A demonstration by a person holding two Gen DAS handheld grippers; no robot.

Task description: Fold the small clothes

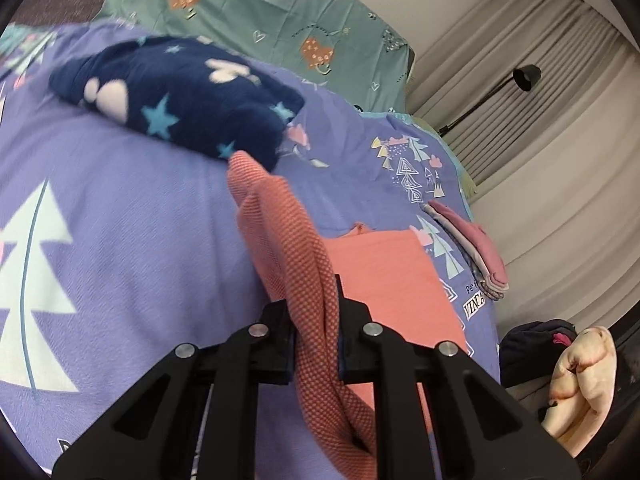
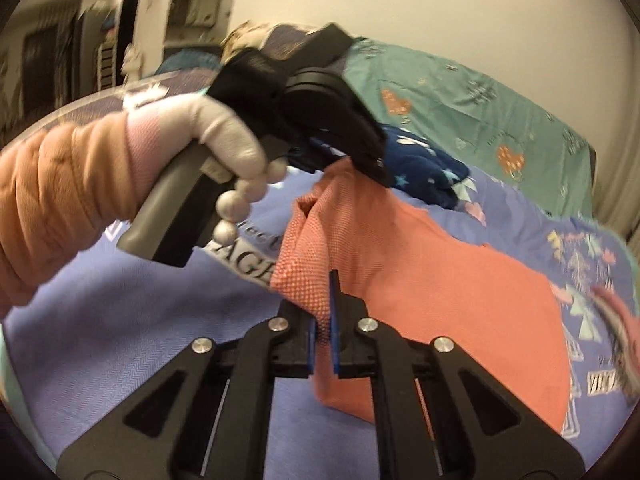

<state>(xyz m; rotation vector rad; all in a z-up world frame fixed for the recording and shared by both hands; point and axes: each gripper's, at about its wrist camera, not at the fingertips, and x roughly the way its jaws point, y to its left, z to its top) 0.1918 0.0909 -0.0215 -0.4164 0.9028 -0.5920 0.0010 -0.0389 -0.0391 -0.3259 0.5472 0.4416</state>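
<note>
The coral garment (image 1: 316,280) is pinched by the left gripper (image 1: 318,344) and the right gripper (image 2: 323,334). Open purple bedspread (image 1: 120,208) is seen at nine o'clock. The garment's far edge at three o'clock is blurred.

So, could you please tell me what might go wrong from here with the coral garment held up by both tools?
1. The right tool pinches only a thin edge of the coral garment, which could slip free.
2. The left tool clamps a bunched, twisted fold, so creases may get folded in.
3. The navy star fleece lies close behind; the hanging cloth could drag on it.
</note>
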